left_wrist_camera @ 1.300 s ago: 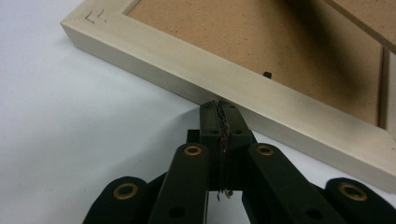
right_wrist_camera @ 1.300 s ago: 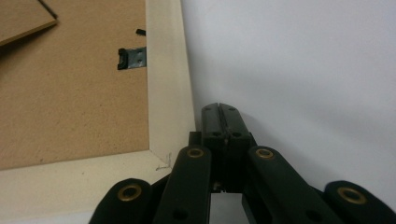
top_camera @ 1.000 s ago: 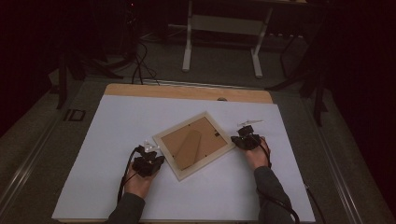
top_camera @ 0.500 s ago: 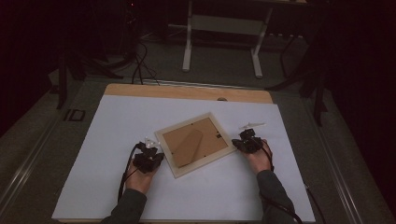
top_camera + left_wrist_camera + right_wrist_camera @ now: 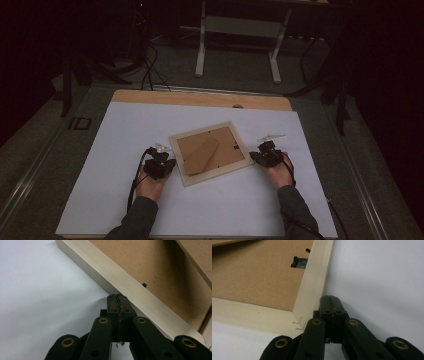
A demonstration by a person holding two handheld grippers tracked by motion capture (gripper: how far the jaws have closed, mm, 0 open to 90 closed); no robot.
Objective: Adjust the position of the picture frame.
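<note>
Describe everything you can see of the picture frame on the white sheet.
The picture frame lies flat and face down on the white sheet, turned askew to its edges. Its border looks like pale wood; the back is a brown fibreboard panel with a stand flap and small dark metal clips. The shut left gripper presses its tips against one side, the shut right gripper against a corner opposite.

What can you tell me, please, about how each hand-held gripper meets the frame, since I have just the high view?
Observer: The left hand-held gripper has its jaws shut, tips against the picture frame along its pale outer side.
Operator: Thank you. And the right one?
Observer: The right hand-held gripper is also shut, tips against the frame's outer side just by a corner.
Operator: Is anything fixed near that corner?
Observer: Yes, a small metal clip sits on the frame's inner edge, over the brown backing board.
</note>
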